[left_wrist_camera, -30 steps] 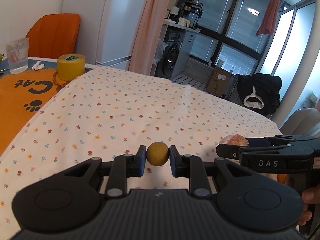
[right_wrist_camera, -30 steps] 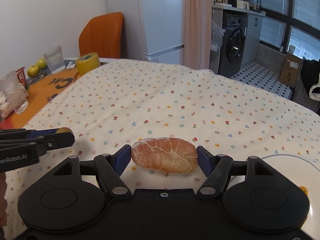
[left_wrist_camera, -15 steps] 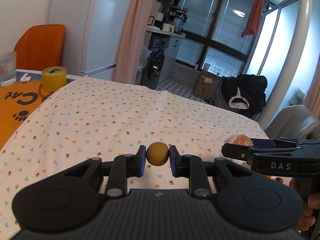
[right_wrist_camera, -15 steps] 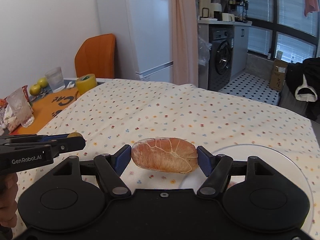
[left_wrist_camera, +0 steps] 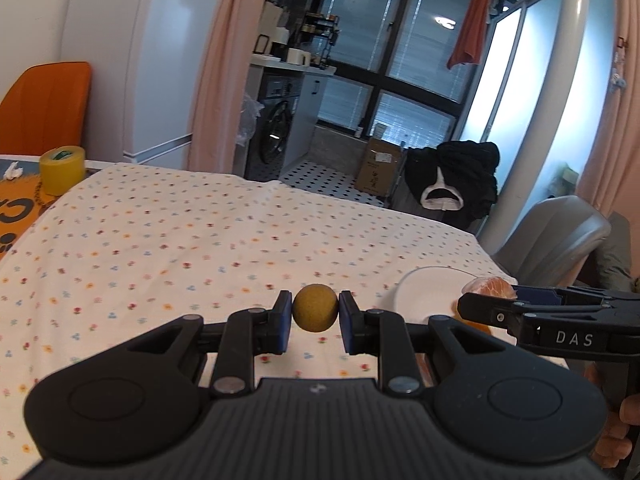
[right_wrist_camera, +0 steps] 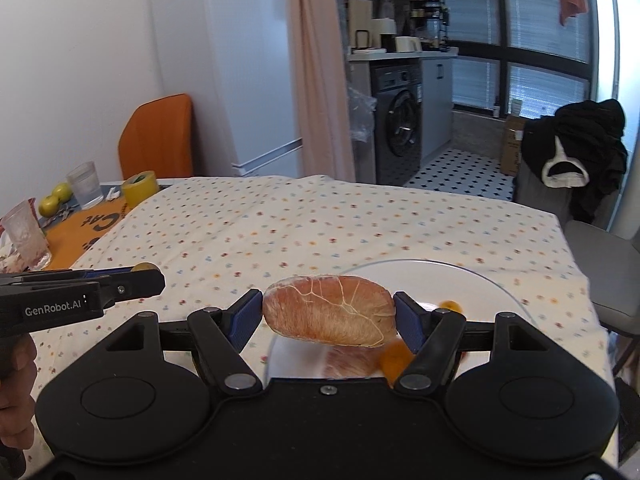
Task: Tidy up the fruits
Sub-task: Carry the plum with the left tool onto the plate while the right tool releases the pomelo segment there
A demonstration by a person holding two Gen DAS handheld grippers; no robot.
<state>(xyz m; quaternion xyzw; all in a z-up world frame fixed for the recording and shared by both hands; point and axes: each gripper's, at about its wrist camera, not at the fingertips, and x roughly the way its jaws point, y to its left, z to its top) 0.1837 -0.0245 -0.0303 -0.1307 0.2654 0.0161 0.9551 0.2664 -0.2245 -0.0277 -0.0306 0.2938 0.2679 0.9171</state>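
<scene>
Both tongs loaded, plate near table's right edge.
Right tongs [right_wrist_camera: 329,322] clamp orange segment [right_wrist_camera: 329,314], long axis crosswise, over plate [right_wrist_camera: 480,280]; left tongs [left_wrist_camera: 314,318] clamp small fruit [left_wrist_camera: 314,309], farther off.

Two fruits held up, more on the plate

A small round yellow-brown fruit [left_wrist_camera: 314,314] sits pinched in the left tool [left_wrist_camera: 314,316], clear of the flowered tabletop [left_wrist_camera: 200,240]. A peeled citrus segment [right_wrist_camera: 330,310], orange-pink with white veins, lies lengthwise in the right tool [right_wrist_camera: 329,314], over the near edge of a white plate [right_wrist_camera: 480,280]. On the plate beneath it lie another peeled piece [right_wrist_camera: 348,364] and small orange bits [right_wrist_camera: 394,360].
</scene>
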